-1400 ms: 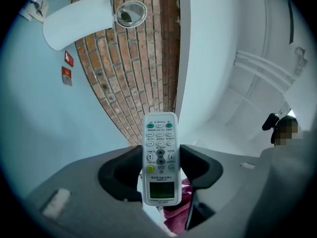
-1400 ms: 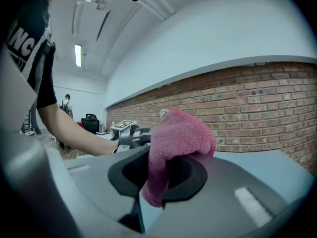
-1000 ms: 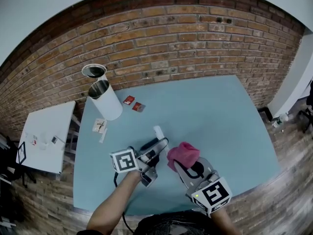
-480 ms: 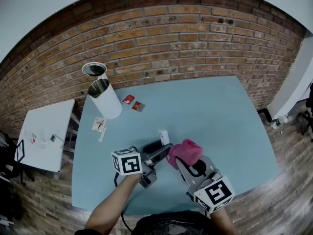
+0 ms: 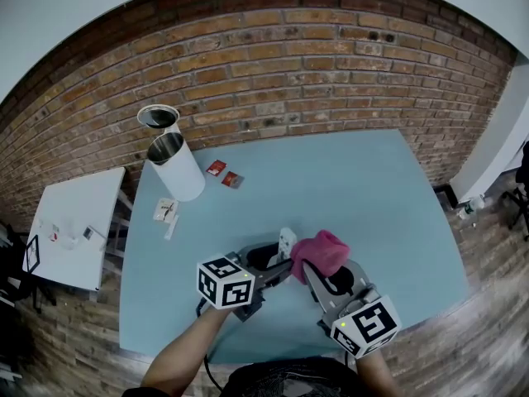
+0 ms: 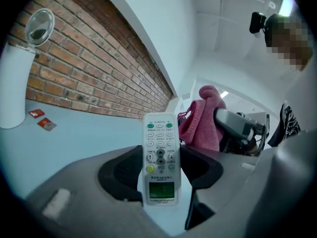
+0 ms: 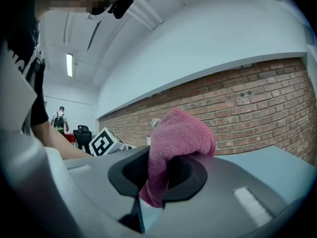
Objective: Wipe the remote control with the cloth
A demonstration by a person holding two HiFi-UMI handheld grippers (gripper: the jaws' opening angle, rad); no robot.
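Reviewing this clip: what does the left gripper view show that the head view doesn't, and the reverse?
Only the left gripper view: the remote control face-on, with its buttons and small green screen, and the left gripper with its jaws shut on the remote's sides.
Only the head view: the whole blue table, the white side table and the marker cubes on both grippers.
Both: the remote, the pink cloth held in the right gripper, the white bin, the red packets and the brick wall.
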